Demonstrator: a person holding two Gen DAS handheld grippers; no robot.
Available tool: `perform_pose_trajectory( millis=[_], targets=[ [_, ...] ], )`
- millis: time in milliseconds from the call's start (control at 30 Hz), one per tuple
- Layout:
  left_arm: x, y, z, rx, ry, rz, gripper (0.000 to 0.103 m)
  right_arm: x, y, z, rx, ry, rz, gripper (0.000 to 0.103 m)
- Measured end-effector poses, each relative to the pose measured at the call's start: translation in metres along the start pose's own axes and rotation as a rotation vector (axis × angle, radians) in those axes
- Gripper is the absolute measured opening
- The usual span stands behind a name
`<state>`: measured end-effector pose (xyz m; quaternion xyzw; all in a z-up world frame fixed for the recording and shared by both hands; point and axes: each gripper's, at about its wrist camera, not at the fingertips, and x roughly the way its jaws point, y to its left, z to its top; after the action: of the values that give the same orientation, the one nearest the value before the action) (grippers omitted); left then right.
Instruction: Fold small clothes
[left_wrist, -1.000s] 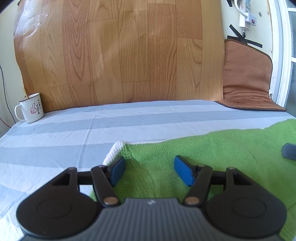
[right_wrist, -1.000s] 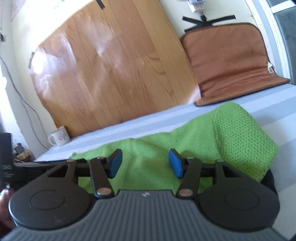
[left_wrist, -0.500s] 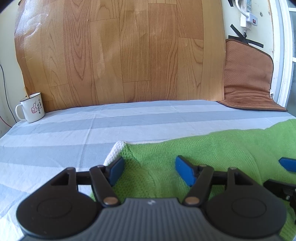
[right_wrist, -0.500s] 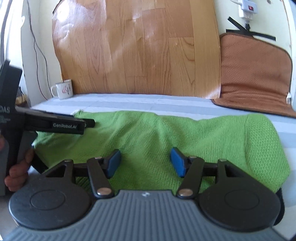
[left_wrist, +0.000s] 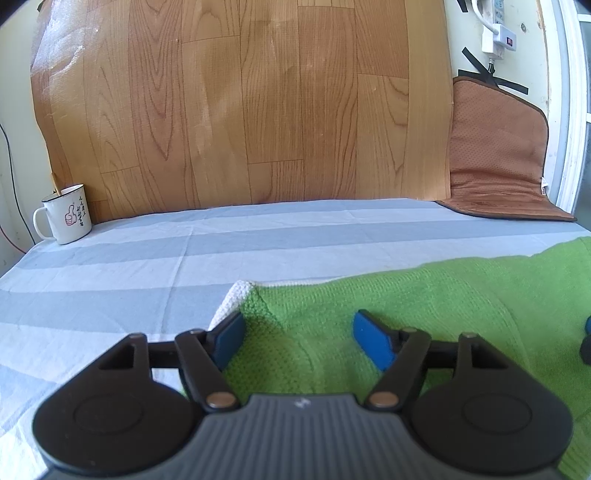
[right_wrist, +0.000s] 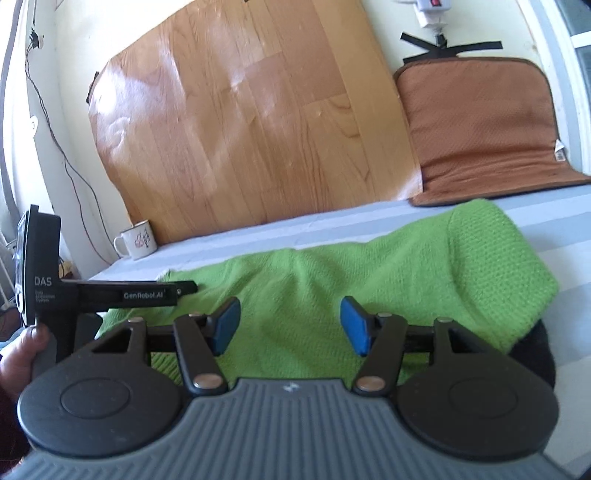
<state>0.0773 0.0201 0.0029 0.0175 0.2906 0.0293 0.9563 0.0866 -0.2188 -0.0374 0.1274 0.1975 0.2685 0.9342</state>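
Knit garment (left_wrist: 424, 306) on striped sheet (left_wrist: 184, 266); mug (left_wrist: 66, 214) far left, seemingly against board (left_wrist: 240, 103).

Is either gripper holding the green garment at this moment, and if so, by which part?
Nothing is held. The left gripper and right gripper both stand open above the green knit garment; no cloth is pinched between the pads. The left jaws have just been opening.

You're in a home room: striped bedsheet (left_wrist: 258, 236) under the tongs, enamel mug (left_wrist: 66, 214) far left, seat cushion (left_wrist: 498, 155) far right.
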Motion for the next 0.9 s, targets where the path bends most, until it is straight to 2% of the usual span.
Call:
perform_pose_trajectory(
  millis=[267,667,767,900],
  targets=[
    [0.0,0.0,0.001,0.001,0.0,0.002,0.069,0.015,0.014,-0.002,-0.072,0.078,-0.08,0.063],
    [0.0,0.0,0.001,0.002,0.001,0.011,0.072,0.005,0.01,-0.01,-0.069,0.105,-0.067,0.063],
    [0.0,0.002,0.0,-0.003,0.002,0.021,0.077,0.004,0.01,-0.01,-0.064,0.1,-0.062,0.063],
    [-0.001,0.006,0.0,-0.032,0.012,0.04,0.09,-0.004,0.006,-0.01,-0.038,0.054,-0.031,0.062]
  ],
)
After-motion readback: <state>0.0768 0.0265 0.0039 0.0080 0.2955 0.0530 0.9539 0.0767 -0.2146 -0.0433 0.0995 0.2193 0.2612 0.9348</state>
